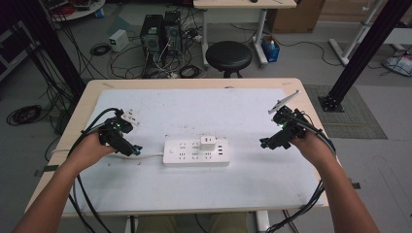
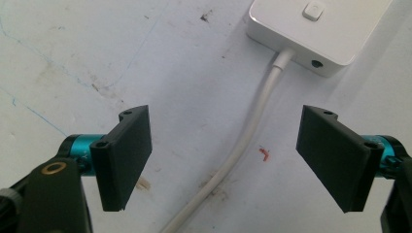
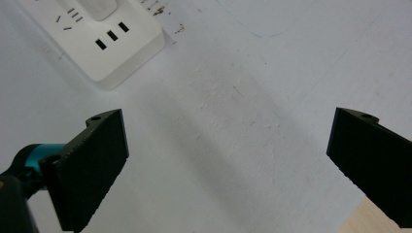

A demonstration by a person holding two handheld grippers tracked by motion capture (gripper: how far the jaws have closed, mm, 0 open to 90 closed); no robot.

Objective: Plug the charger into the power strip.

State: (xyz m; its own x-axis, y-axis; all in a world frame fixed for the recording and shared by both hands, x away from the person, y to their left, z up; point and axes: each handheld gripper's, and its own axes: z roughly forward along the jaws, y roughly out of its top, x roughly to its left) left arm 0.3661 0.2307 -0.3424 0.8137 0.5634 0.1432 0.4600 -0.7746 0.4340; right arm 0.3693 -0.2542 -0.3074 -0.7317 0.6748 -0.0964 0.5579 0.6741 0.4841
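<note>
A white power strip (image 1: pixel 196 151) lies in the middle of the white mat, with a white plug adapter (image 1: pixel 208 142) seated in it. Its white cable (image 1: pixel 148 156) runs off to the left. My left gripper (image 1: pixel 136 150) hovers just left of the strip, open, jaws straddling the cable (image 2: pixel 243 141) without touching it; the strip's switch end (image 2: pixel 316 29) lies ahead. My right gripper (image 1: pixel 264 143) sits to the right of the strip, open wide with nothing between its jaws (image 3: pixel 228 160). The strip's corner with USB slots (image 3: pixel 114 43) shows at the upper left of the right gripper view.
The white mat (image 1: pixel 194 189) covers most of the wooden table (image 1: pixel 92 90). Its right edge and bare wood (image 3: pixel 379 225) lie close to the right gripper. Behind the table stand a black stool (image 1: pixel 228 56), computer towers (image 1: pixel 160 31) and tangled cables.
</note>
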